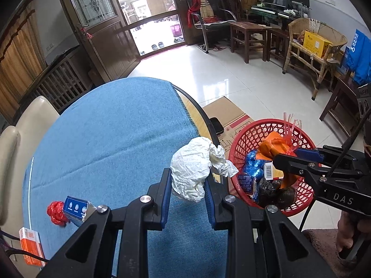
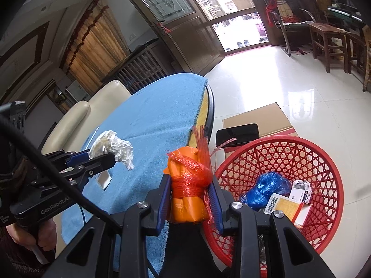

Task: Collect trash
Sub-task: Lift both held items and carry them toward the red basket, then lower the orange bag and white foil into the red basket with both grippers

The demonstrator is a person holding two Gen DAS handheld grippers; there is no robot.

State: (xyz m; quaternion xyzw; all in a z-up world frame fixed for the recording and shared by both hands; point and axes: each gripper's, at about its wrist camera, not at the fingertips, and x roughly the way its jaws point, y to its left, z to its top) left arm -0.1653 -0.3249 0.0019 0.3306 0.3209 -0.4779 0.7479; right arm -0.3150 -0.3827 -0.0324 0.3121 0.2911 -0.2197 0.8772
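Now two grippers, left gripper (image 1: 187, 194) pinching one white paper wad (image 1: 194, 168), right gripper (image 2: 190, 202) pinching one orange bundle (image 2: 188, 190)

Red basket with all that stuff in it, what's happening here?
A person is tidying trash with two handheld grippers. The left gripper holds a crumpled white paper ball over the blue tablecloth. The right gripper holds an orange bundle beside the red basket, which already has wrappers inside.
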